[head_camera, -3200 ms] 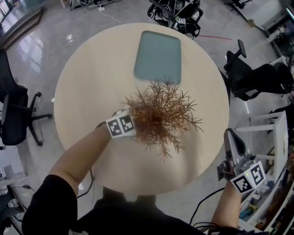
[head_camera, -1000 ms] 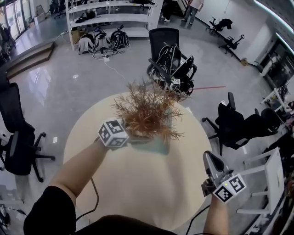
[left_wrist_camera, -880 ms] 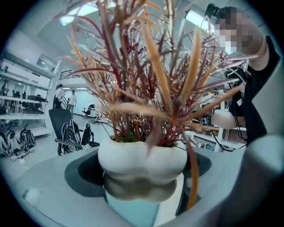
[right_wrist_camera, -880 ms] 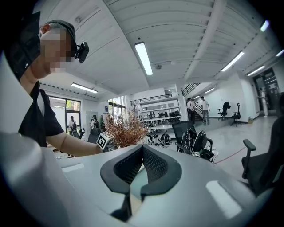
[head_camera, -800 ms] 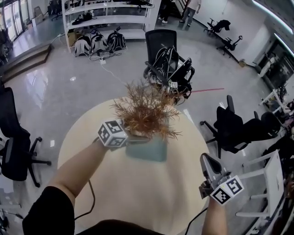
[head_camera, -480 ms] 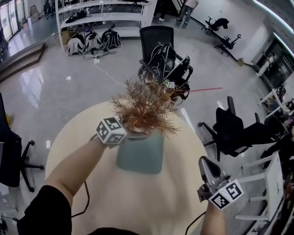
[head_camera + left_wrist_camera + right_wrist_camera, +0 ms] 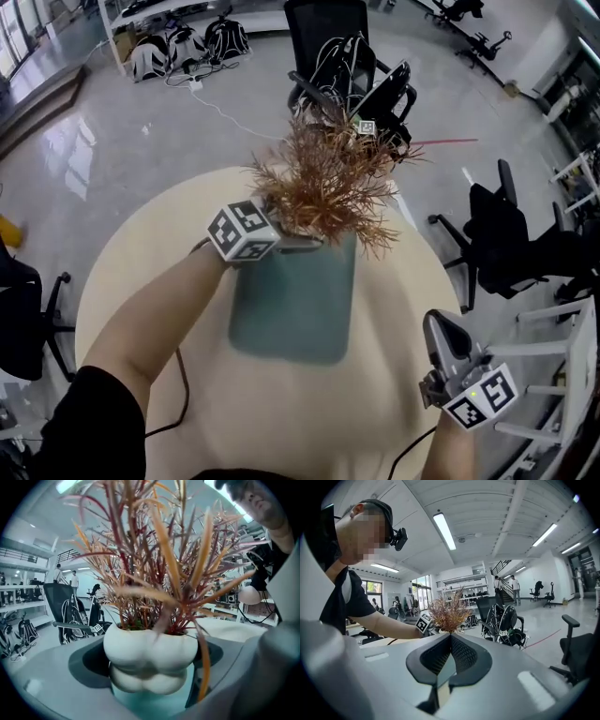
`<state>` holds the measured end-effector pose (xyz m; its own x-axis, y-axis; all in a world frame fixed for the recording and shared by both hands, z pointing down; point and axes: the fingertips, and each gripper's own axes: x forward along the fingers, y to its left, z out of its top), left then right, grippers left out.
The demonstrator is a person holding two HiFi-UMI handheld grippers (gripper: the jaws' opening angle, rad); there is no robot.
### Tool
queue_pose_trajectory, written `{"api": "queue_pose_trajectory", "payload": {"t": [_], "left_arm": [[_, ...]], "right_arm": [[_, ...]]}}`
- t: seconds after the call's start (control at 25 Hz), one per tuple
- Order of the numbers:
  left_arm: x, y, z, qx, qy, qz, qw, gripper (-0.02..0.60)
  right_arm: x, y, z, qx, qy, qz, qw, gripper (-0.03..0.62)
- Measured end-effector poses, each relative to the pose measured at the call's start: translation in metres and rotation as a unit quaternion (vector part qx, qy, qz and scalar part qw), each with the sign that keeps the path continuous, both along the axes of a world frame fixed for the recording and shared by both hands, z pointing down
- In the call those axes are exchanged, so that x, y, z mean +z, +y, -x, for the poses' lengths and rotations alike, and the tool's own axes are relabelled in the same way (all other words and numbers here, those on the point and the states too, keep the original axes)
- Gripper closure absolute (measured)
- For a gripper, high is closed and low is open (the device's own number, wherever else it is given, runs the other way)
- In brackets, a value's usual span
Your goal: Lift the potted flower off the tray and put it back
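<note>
Over the far end of the tray, we hold the potted flower in the left tool, its jaws clamped on either side of the white pot. The left gripper view shows teal tray surface directly beneath the pot base. We cannot tell whether the base touches it or hangs just above. The pot axis is upright. We judge the coming move to be straight down, with no sideways correction. The right tool is pressed together on nothing, well apart at the near right edge of the tabletop.
</note>
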<state>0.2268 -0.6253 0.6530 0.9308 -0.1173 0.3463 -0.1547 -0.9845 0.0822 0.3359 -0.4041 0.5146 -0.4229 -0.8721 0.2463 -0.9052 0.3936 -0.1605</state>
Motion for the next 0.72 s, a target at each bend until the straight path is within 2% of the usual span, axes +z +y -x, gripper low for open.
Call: {"api": "queue_pose_trajectory", "payload": {"t": [0.2,0.44,0.6,0.72], "left_arm": [[0.024,-0.002,-0.009,0.014,-0.04,-0.014,0.999,0.078],[0.047,0.004,-0.009,0.047,-0.108,0.025,0.9928,0.077],[0.047,0.005,-0.009,0.04,-0.107,0.028,0.993,0.077],[0.03,0.008,-0.009,0.032,-0.075,0.034,0.9961,0.075]], "right_arm": [[0.014,-0.007,-0.002,-0.005,-0.008,-0.002,1.0,0.579],[0.022,-0.008,-0.001,-0.006,-0.014,0.006,1.0,0.579],[0.02,-0.005,0.003,-0.009,-0.015,0.006,1.0,0.579],[0.019,-0.004,0.005,-0.011,-0.016,0.008,1.0,0.579]]}}
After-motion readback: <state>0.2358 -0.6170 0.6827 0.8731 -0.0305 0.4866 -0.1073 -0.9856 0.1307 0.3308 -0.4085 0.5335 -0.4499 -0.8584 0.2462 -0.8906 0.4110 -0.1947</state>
